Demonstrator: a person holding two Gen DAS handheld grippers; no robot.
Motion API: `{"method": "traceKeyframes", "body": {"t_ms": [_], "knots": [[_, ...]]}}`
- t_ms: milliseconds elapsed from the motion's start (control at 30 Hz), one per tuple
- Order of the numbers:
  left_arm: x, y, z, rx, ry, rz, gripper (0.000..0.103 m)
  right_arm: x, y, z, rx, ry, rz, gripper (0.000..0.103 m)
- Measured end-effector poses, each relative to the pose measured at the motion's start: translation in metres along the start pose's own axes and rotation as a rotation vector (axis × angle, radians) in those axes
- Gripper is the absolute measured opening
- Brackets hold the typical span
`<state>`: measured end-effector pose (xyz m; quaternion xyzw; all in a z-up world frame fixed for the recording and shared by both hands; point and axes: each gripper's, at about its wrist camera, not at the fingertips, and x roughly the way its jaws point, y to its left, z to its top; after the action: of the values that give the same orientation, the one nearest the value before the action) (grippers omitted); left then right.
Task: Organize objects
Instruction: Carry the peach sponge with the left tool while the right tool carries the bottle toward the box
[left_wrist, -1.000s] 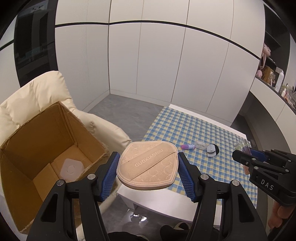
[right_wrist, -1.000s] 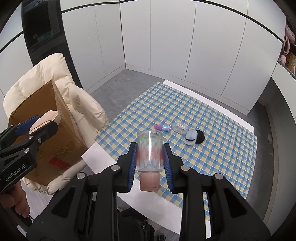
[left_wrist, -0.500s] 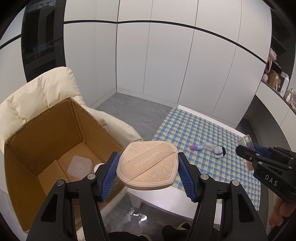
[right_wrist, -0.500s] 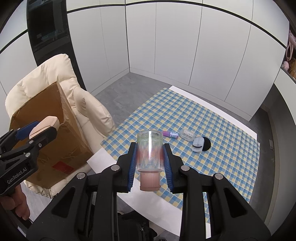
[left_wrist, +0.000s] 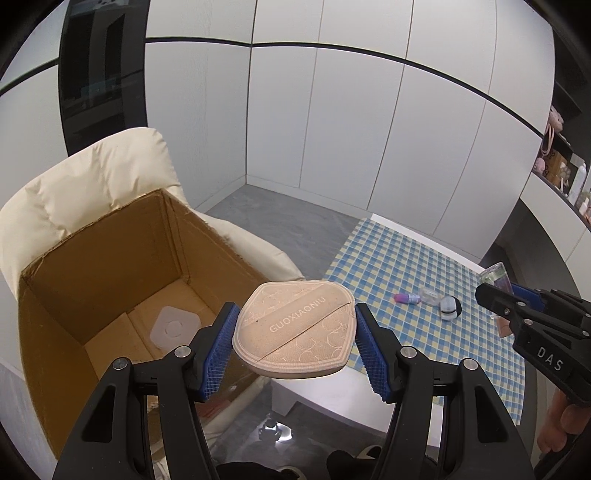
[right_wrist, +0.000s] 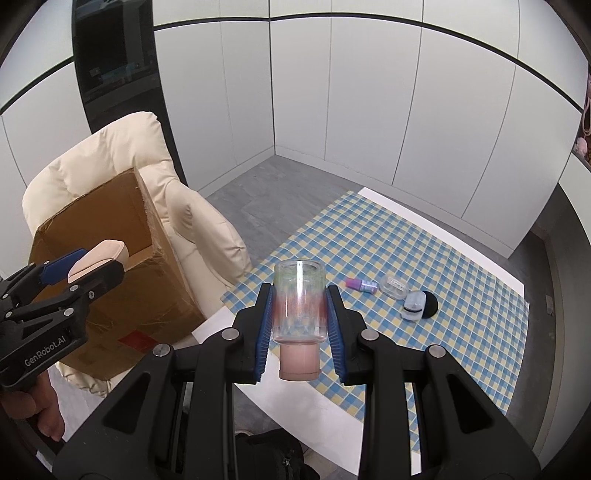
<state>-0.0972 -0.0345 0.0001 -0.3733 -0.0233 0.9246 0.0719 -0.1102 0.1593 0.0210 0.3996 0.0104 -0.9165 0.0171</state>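
Left gripper (left_wrist: 293, 341) clamped on the puff (left_wrist: 295, 328), right beside the open box (left_wrist: 110, 266). Right gripper (right_wrist: 299, 328) clamped on the bottle (right_wrist: 299, 299), above the table edge. Best moved fully over the box, then lowered and let go gently.

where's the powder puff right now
The puff is clamped flat in the left gripper, in the air beside the open cardboard box on the chair, left of the checked table.

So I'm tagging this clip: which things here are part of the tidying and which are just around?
In the job:
- powder puff, in the left gripper
- clear bottle, in the right gripper
- cardboard box
- purple tube, clear case, black-and-white compact

Just around:
- cream armchair
- checked tablecloth
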Motion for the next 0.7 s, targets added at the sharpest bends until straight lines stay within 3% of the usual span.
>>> {"method": "traceKeyframes", "body": {"t_ms": [267, 700], "knots": [[-0.003, 0.01, 0.001, -0.024, 0.002, 0.016, 0.063, -0.006, 0.014, 0.005, -0.029, -0.043, 0.04, 0.029], [-0.006, 0.024, -0.001, -0.05, 0.01, 0.052, 0.063, -0.005, 0.027, 0.008, -0.049, -0.041, 0.058, 0.029]]}}
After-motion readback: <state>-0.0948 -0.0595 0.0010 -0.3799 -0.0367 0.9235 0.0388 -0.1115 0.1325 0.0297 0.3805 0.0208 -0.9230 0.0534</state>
